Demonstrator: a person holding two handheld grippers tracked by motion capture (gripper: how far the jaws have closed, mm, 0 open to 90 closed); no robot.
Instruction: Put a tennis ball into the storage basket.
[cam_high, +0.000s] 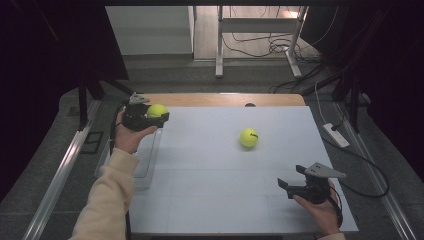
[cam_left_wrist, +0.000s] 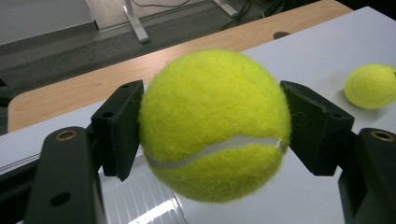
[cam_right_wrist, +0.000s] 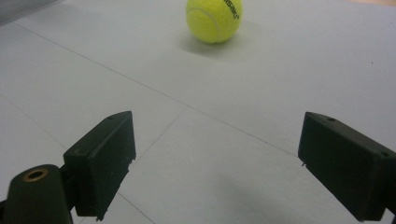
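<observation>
I count two tennis balls and two grippers. My left gripper (cam_left_wrist: 212, 126) is clenched on the held tennis ball (cam_left_wrist: 212, 123): its black fingers (cam_left_wrist: 119, 128) press the ball's two sides, and the ball hangs clear above the surface (cam_high: 210, 165) at the far left edge, over a clear plastic tray (cam_high: 142, 167) that I can only half make out from the high view, so I am not sure what kind it is. The second tennis ball (cam_high: 248, 137) lies loose on the pale surface, right of centre and well apart from both grippers. My right gripper (cam_right_wrist: 217, 163) sits low at the near right with its fingers spread wide and nothing between them; that ball lies straight ahead of it, with only bare surface between.
</observation>
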